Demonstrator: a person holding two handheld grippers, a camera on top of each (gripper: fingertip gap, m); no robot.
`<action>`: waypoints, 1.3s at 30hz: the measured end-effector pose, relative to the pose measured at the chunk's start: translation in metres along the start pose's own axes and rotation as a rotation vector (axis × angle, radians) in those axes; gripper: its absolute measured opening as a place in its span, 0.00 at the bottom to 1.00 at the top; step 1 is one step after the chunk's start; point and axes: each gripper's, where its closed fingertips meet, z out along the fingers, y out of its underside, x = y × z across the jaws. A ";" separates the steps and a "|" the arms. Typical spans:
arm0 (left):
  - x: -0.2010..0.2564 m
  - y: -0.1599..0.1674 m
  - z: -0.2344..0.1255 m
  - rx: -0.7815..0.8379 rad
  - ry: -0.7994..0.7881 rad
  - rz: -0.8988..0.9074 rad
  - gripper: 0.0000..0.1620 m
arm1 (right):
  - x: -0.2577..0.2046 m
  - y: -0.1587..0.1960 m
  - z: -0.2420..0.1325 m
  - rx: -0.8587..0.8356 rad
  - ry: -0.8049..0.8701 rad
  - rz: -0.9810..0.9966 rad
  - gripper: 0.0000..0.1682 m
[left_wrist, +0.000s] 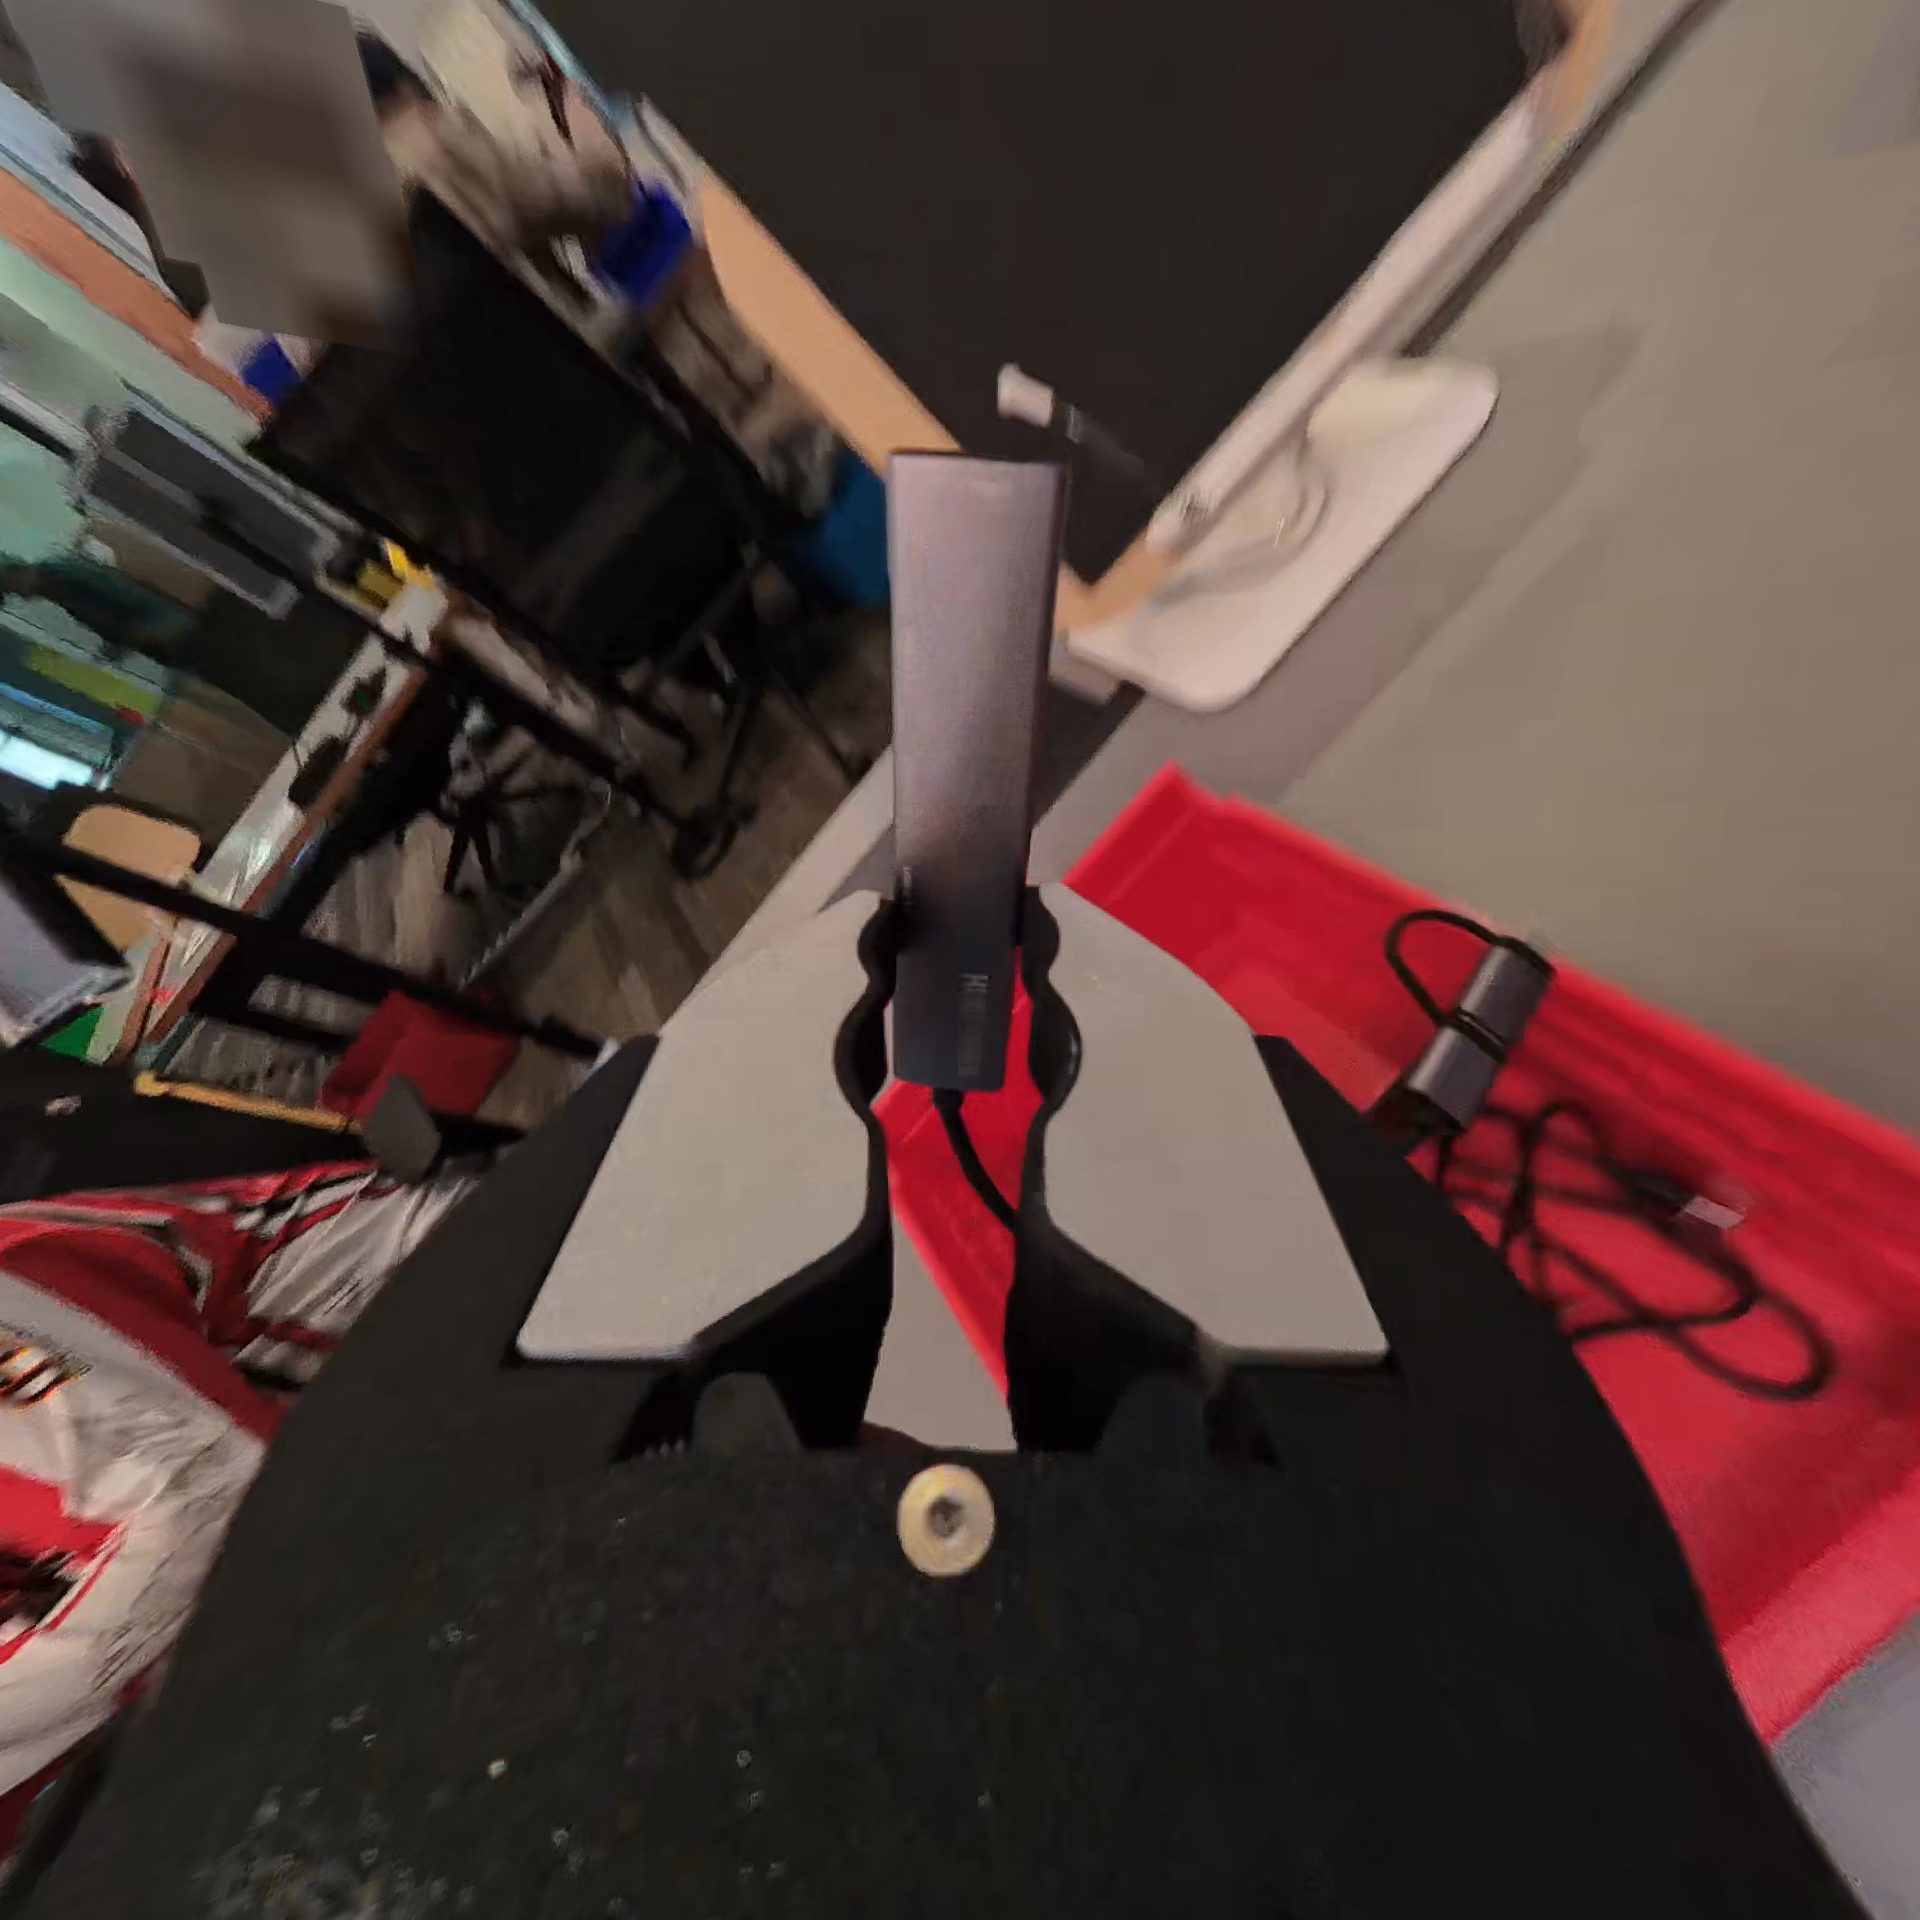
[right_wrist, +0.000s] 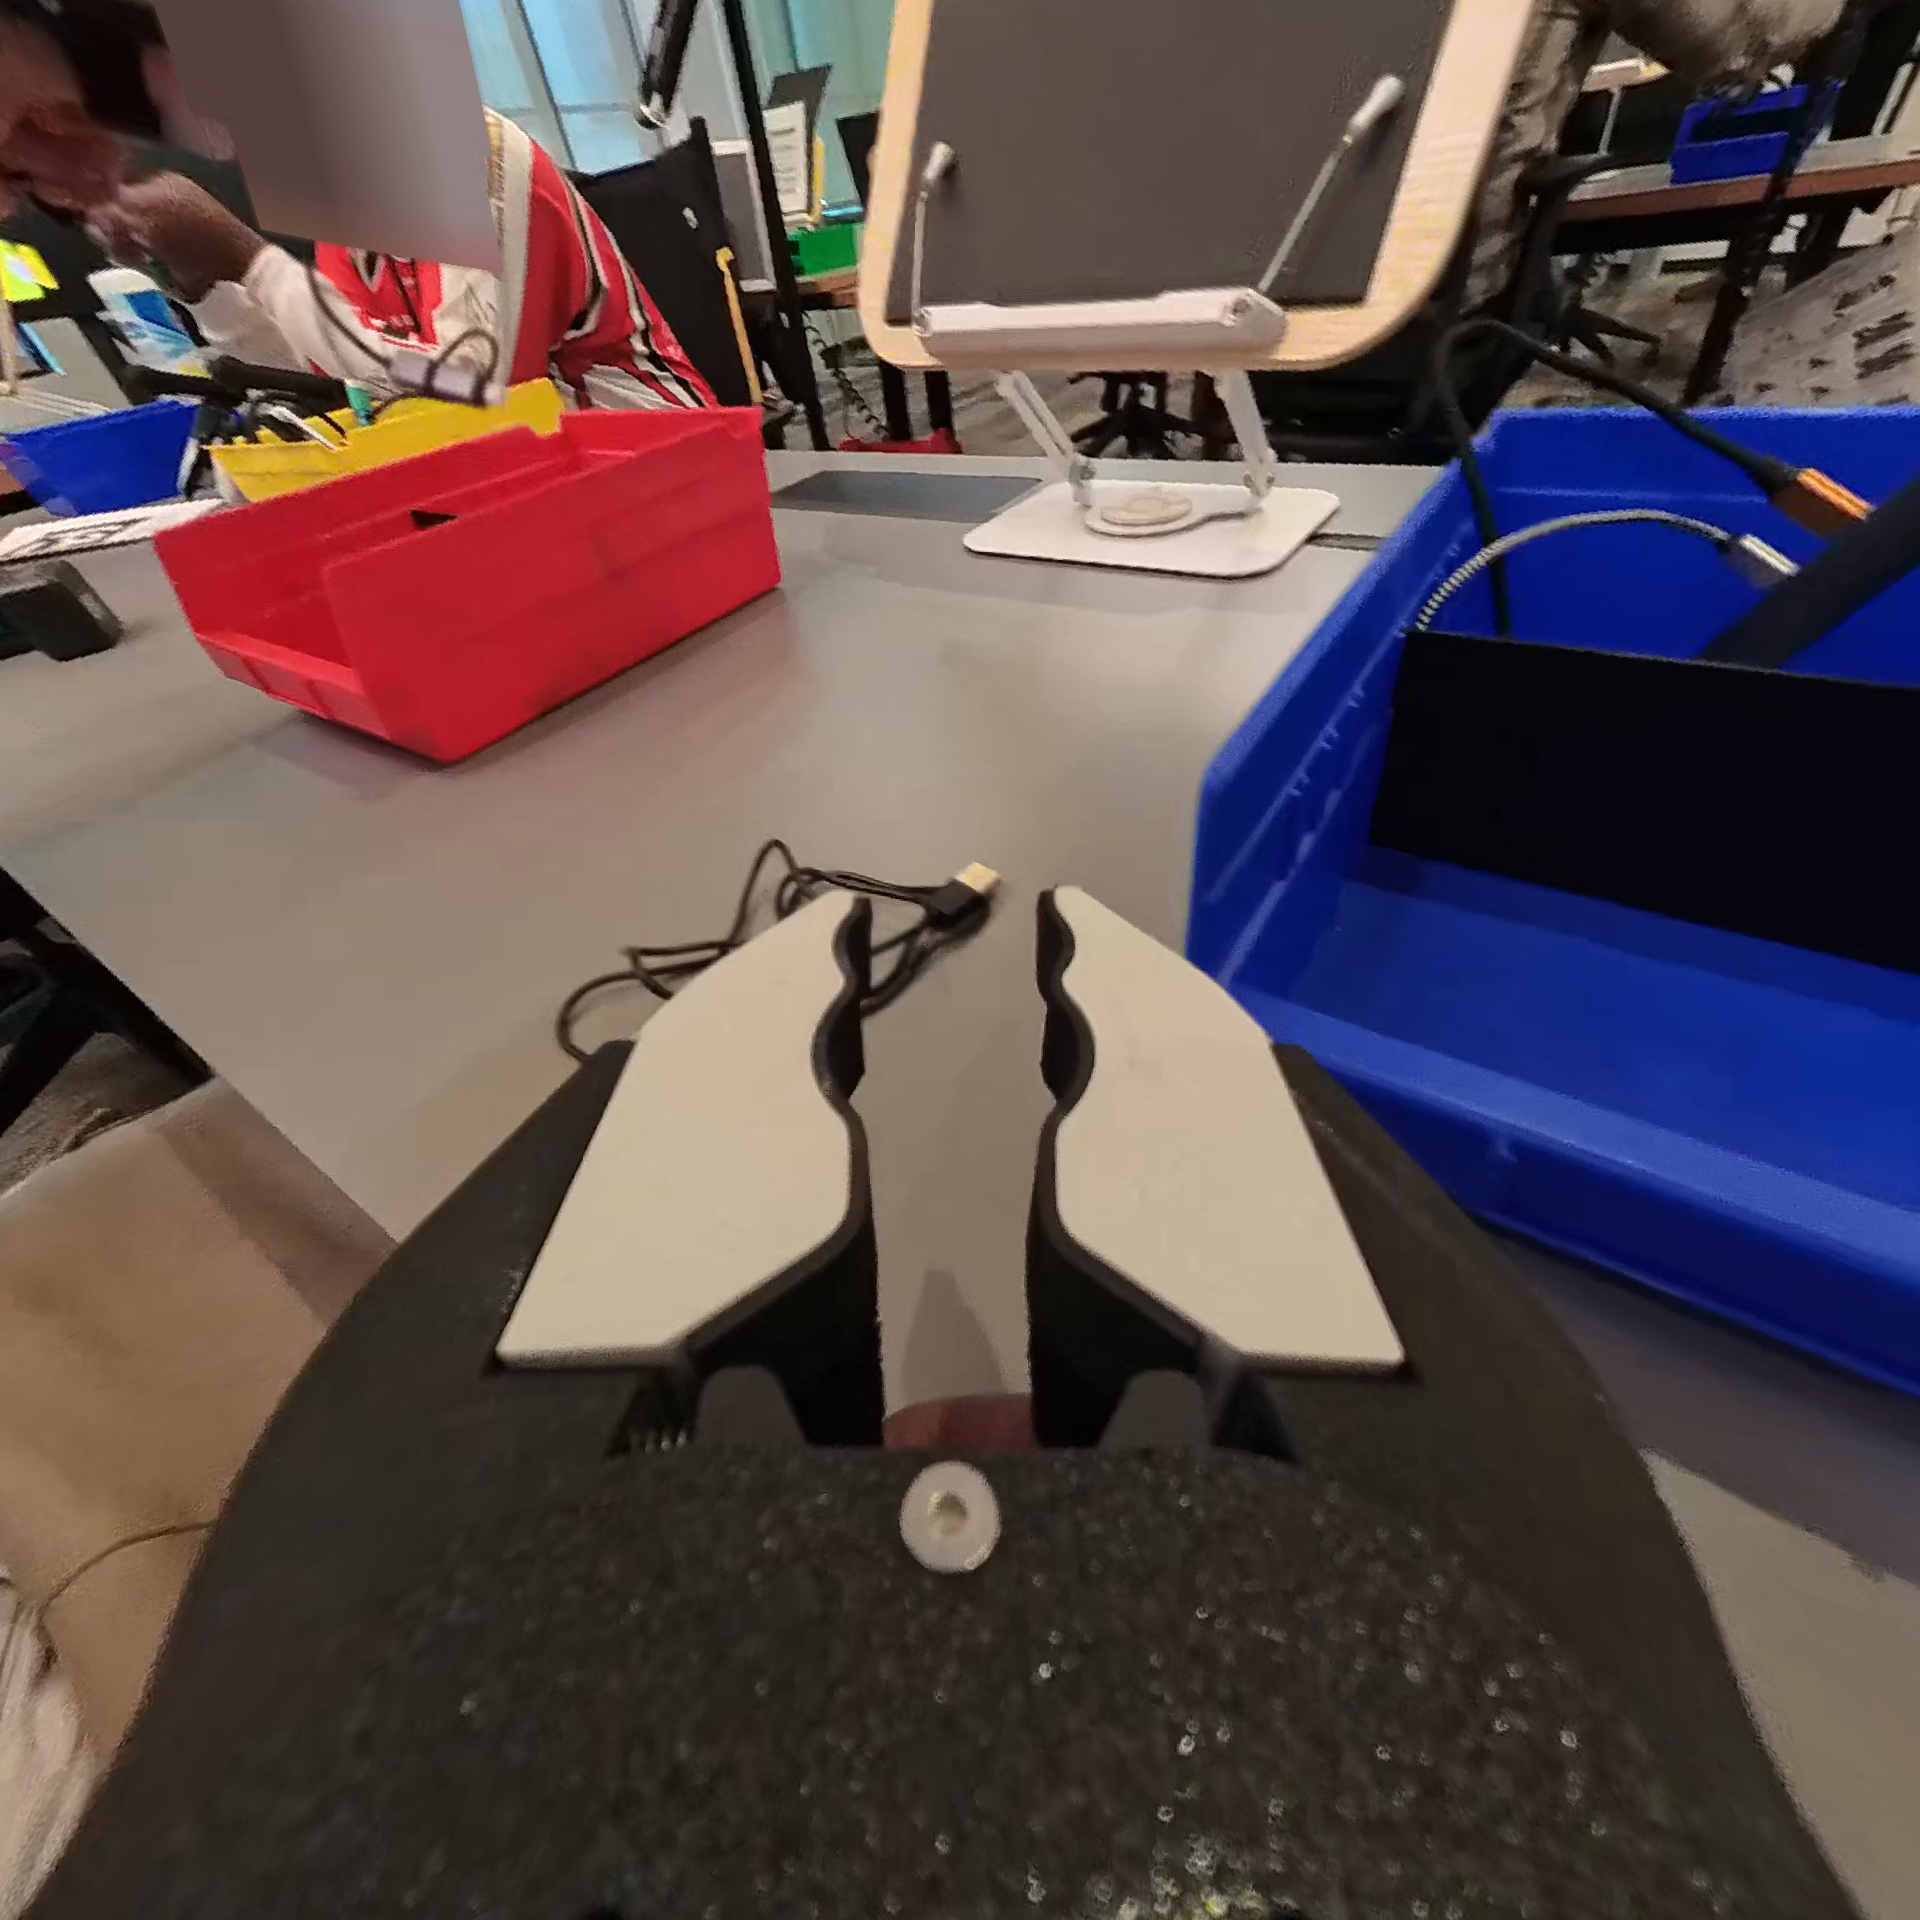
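Grey desk (right_wrist: 520, 862) in busy workshop. Left wrist view only: left hand-held gripper (left_wrist: 961, 914) pinching dark slim hub (left_wrist: 971, 675), hub upright past fingertips, its cable trailing back between jaws; red bin (left_wrist: 1714, 1507) at 4 o'clock holds second hub with coiled cable (left_wrist: 1475, 1049). Right wrist view only: right hand-held gripper (right_wrist: 951, 909) spread, empty, above desk; black USB cable (right_wrist: 894, 904) at its tips; blue bin (right_wrist: 1455, 1039) at 3 o'clock.
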 end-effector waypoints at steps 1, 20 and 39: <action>0.004 -0.013 -0.011 0.065 0.003 -0.024 0.14 | -0.006 -0.003 0.003 0.005 -0.022 0.000 0.18; 0.253 -0.191 -0.099 0.740 0.776 -0.206 0.14 | -0.171 -0.162 0.098 0.189 -1.249 0.333 0.27; 0.290 -0.130 -0.067 0.540 0.852 -0.338 0.26 | -0.156 -0.105 0.102 0.174 -1.294 0.173 0.05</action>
